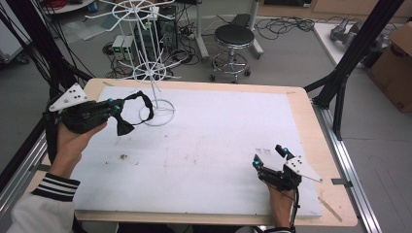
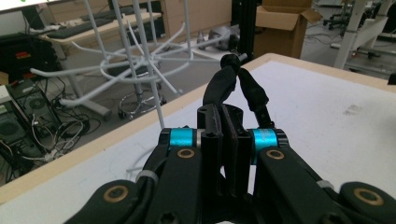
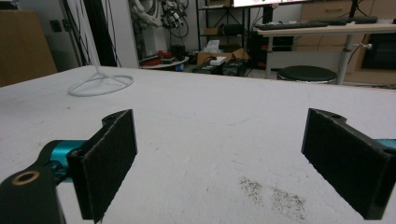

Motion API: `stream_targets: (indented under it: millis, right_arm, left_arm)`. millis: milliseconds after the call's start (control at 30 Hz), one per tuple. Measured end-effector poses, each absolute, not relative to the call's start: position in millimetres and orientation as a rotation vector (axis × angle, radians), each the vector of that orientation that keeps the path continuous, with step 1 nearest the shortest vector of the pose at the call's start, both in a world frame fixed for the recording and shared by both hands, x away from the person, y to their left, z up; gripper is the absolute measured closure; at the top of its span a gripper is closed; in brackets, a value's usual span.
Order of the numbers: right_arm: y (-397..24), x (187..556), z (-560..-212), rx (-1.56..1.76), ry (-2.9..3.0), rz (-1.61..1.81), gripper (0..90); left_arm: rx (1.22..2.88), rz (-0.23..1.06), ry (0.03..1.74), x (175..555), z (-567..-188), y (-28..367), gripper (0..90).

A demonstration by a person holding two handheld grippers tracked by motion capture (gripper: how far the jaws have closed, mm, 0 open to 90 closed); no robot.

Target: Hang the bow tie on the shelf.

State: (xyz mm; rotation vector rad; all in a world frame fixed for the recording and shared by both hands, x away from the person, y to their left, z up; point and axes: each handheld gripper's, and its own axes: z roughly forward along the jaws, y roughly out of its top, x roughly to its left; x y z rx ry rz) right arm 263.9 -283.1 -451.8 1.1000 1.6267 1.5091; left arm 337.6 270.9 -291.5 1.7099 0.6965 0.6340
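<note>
The left tool (image 2: 223, 135) has its jaws pressed together on a black strap (image 2: 236, 86), which loops upward above the white desk (image 2: 336, 116). A white wire rack (image 2: 135, 60) stands behind.

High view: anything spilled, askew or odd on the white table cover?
Only small marks: a dark speck patch on the white table cover near the left gripper, which is shut on a black fabric loop, and dark specks before the open right gripper. Nothing looks askew or damaged.
</note>
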Motion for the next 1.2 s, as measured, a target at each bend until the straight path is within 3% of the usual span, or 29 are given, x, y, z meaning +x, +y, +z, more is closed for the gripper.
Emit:
stream_targets:
  millis: [667,1200]
  right_arm:
    - [-283,264,-452,1.101,1.627,1.512,9.4]
    - [-284,264,-452,1.098,1.627,1.511,9.4]
  left_arm:
    - [1.611,0.689,0.795,367,-291,277,86.0]
    - [1.641,0.7,0.861,386,-313,272,86.0]
